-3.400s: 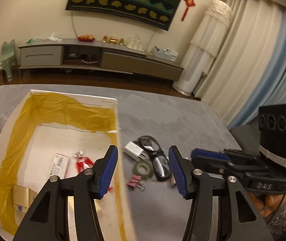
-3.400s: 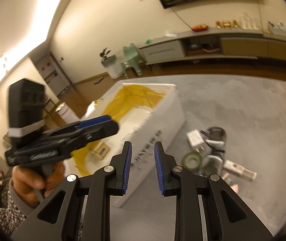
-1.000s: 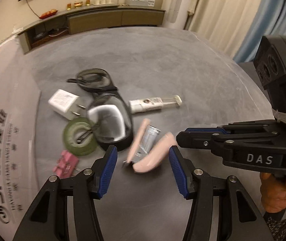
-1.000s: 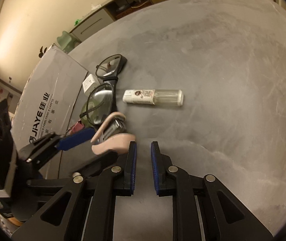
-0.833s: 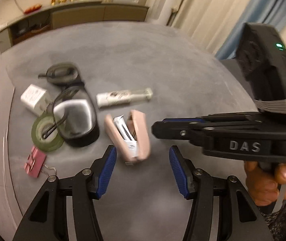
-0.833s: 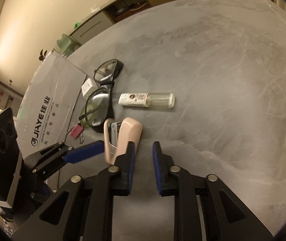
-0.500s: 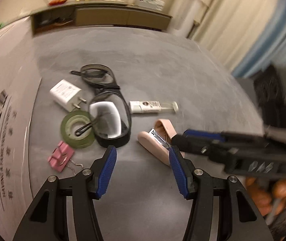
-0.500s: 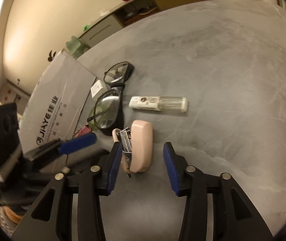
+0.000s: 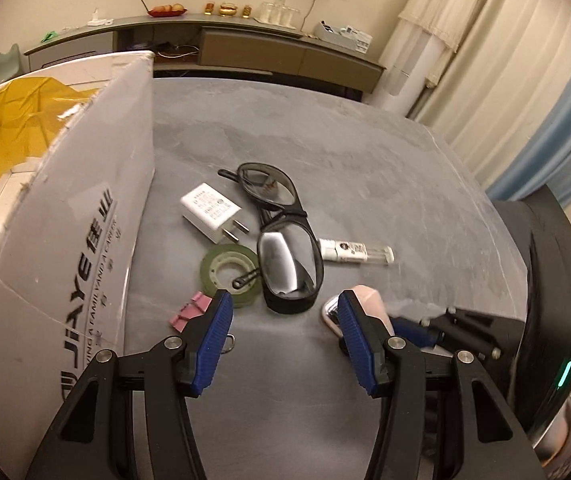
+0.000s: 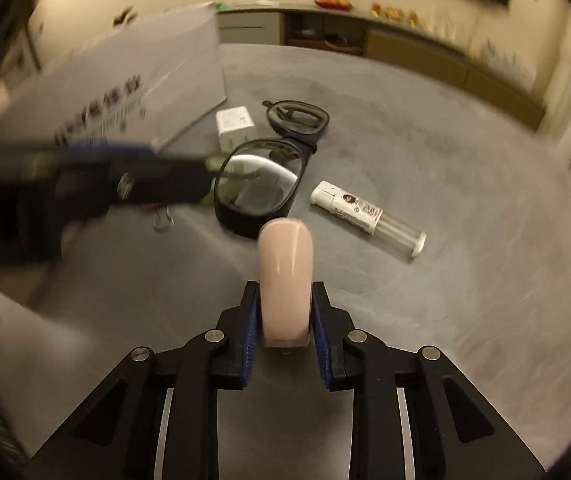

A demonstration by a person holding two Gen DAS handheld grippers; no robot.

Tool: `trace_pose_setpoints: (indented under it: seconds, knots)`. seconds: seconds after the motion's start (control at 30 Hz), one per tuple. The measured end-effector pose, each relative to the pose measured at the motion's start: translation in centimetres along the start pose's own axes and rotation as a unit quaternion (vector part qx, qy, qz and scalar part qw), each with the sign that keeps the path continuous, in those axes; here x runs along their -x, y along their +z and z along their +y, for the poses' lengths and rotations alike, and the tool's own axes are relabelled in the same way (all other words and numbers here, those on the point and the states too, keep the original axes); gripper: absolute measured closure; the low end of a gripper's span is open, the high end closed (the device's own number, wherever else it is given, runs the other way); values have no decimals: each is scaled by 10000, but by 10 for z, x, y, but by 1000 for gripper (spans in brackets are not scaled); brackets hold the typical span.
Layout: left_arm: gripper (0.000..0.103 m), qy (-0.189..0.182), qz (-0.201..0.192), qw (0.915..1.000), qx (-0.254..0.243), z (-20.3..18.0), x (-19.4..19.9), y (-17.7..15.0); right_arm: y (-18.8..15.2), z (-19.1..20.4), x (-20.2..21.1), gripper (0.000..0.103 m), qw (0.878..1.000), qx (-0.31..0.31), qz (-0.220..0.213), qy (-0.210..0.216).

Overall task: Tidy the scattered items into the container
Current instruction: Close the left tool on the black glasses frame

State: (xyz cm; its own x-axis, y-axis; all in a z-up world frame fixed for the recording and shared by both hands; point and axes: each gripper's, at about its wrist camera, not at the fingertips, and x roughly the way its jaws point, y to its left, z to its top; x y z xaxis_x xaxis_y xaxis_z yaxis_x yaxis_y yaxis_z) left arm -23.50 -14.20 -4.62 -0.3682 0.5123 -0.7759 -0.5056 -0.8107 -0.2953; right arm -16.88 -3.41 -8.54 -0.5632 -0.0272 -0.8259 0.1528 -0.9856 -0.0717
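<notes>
The right gripper (image 10: 285, 320) squeezes the pink stapler (image 10: 285, 272) between its fingers. The left gripper (image 9: 283, 338) is wide open, holding nothing, near the glasses (image 9: 289, 264).

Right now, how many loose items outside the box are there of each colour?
Black: 1, safety glasses
White: 2, plug adapter, small tube with clear cap
Green: 1, tape roll
Pink: 2, binder clip, stapler clamped in right gripper
Total: 6
</notes>
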Motion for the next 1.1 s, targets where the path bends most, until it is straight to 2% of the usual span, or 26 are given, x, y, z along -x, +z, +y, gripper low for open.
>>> trace_pose_setpoints:
  seconds: [0.17, 0.3, 0.4, 0.6, 0.67, 0.7, 0.87, 0.9, 0.93, 0.97, 1.0, 1.1]
  knots:
    - [45, 7, 22, 10000, -35, -3, -11, 7, -4, -9, 3, 76, 9997, -191, 110, 66]
    - [43, 279, -117, 9993, -213, -10, -26, 19, -5, -16, 2, 76, 9990, -377, 150, 194]
    - [43, 446, -79, 9989, -115, -6, -43, 29, -8, -22, 7, 76, 9983, -480, 161, 296]
    - [43, 454, 38, 9988, -154, -13, -59, 34, -14, -38, 13, 76, 9955, -756, 146, 556]
    - [43, 473, 71, 9987, -172, -16, -62, 37, -16, -46, 16, 71, 9939, -899, 77, 639]
    - [43, 499, 77, 9986, -186, -17, -66, 39, -15, -48, 18, 64, 9933, -949, 18, 655]
    - [43, 649, 206, 9974, -235, -20, -85, 43, -14, -53, 19, 62, 9909, -1073, -173, 788]
    - [44, 615, 179, 9977, -228, -20, -86, 43, -14, -54, 18, 62, 9906, -1087, -179, 816]
    - [54, 690, 178, 9971, -280, -21, -87, 44, -13, -56, 15, 64, 9902, -1103, -146, 846]
    - [55, 722, 204, 9967, -324, -22, -87, 45, -14, -57, 15, 68, 9898, -1119, -135, 871]
    - [56, 613, 253, 9974, -295, -22, -86, 45, -15, -57, 15, 76, 9894, -1130, -120, 900]
    - [56, 579, 281, 9973, -341, -24, -84, 44, -17, -60, 17, 77, 9895, -1148, -85, 879]
